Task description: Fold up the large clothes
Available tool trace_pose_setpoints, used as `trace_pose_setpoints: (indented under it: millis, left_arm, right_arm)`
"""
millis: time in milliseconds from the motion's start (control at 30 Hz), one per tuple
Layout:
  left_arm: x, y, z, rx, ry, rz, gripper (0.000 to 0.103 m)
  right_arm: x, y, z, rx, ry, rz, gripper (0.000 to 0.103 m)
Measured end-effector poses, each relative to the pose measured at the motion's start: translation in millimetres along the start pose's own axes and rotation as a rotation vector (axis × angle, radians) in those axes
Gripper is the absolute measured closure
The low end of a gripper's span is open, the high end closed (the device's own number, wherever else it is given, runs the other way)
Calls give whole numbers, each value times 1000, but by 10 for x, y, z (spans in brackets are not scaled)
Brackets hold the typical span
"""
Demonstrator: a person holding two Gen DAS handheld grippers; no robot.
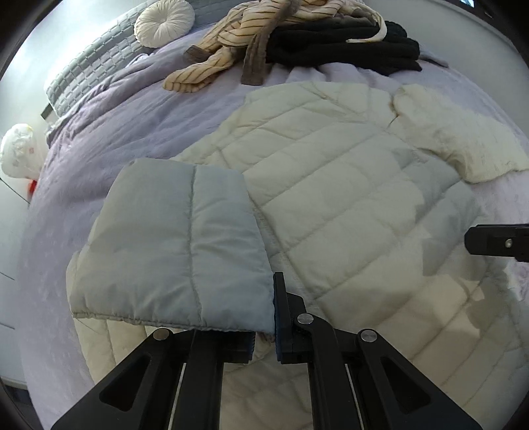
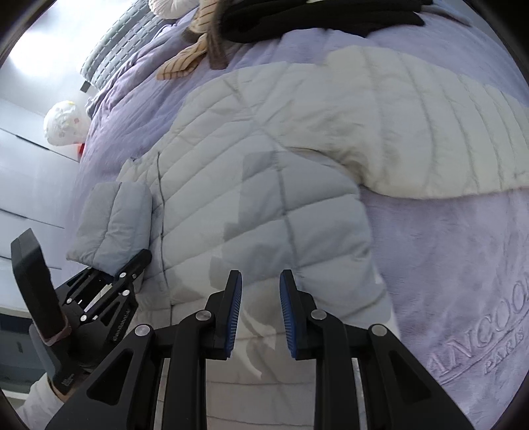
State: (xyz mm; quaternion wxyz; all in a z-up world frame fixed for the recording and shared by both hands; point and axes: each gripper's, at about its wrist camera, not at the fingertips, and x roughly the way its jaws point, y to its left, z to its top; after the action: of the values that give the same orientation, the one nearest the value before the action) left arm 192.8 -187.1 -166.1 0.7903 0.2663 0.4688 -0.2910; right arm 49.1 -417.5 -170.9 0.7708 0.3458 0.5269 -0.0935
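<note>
1. Jaws of the left gripper (image 1: 264, 327) are clamped on the cuff end of the jacket sleeve (image 1: 172, 251), which is lifted above the jacket's body.
2. Jaws of the right gripper (image 2: 260, 314) stand a little apart with nothing between the blue pads, over the jacket's lower part.
3. The cream quilted jacket (image 2: 251, 198) lies spread flat on the lilac bedspread (image 2: 446, 264), its other sleeve (image 2: 429, 132) stretched out to the side.
4. Striped and black clothes (image 1: 297, 36) are piled at the far end of the bed, near a round cushion (image 1: 164, 22).
</note>
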Motion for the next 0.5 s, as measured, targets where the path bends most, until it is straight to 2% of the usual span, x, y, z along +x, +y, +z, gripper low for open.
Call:
trace_pose_setpoints:
  millis: [100,133,167,233,300,467,500]
  left_arm:
    - [-25,-3,28,-15,6,-15,94]
    - [-25,-4,35,-17,11,-16,91]
    - [-22,-9,44,-22,17,-23,59]
    - [-75,-13,39,-44,2,-33,6]
    - [-152,-57,42,-28,-41,-39,6]
    - [-261,-65,-28,-30,-45,-31,6]
    - [-317,-17,-62,-43,-54,-41,6]
  right_arm:
    - [-56,-60,5,4,-9,-1,73]
    - [-74,-67,6,5,-13,-3,73]
    - [-84,-76,6,4,-13,-4,72]
    - [-101,-94,0,-4,-11,-6,72]
    - [-91,-88,-6,-10,-7,-13,72]
    - [-89,-94,-42,-7,-4,-21,72]
    - [-89,-66,-41,-13,-4,-22,68]
